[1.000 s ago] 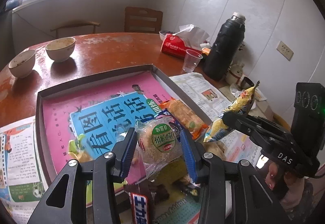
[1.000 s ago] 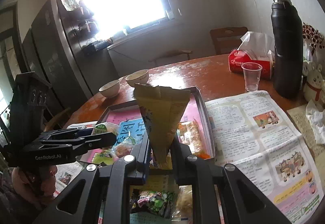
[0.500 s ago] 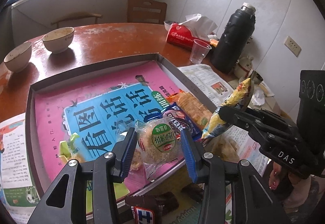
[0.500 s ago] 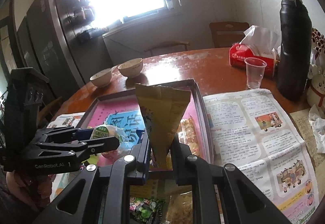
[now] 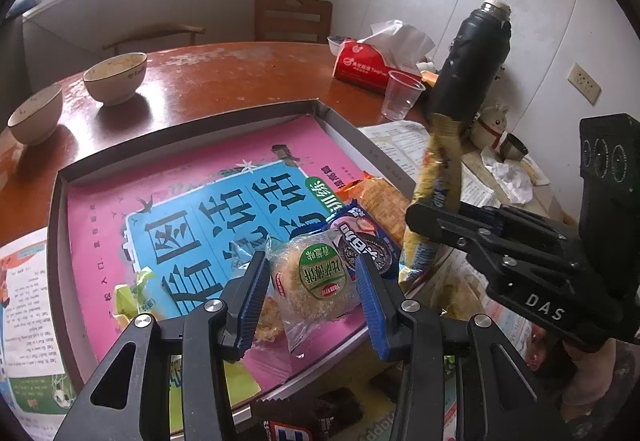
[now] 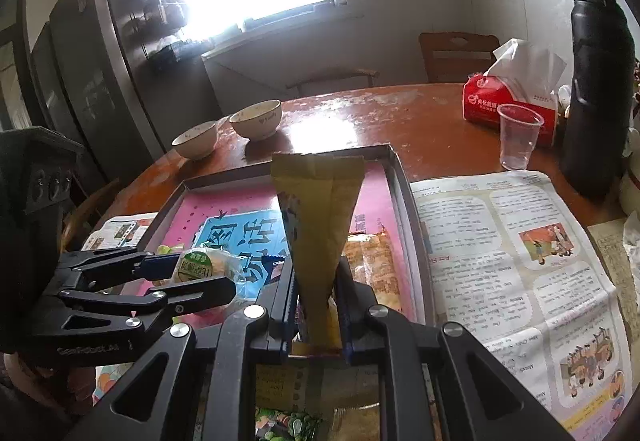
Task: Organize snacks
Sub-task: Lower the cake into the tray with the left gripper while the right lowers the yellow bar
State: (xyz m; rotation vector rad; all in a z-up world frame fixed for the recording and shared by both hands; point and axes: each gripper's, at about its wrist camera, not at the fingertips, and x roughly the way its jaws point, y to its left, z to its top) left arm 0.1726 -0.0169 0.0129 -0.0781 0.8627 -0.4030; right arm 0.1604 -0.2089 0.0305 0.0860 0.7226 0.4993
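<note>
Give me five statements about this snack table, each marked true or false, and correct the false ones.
1. The right hand-held gripper is shut on the yellow snack bag. True.
2. The left hand-held gripper holds a chocolate bar. False: a round cake in a clear wrapper sits between its blue pads.
3. The plastic cup lies tipped over on the newspaper. False: it stands upright on the wooden table, beside the red tissue pack.
4. Two bowls stand on the table beyond the tray. True.
5. The black flask stands inside the tray. False: it stands outside it, at the table's right side.
</note>
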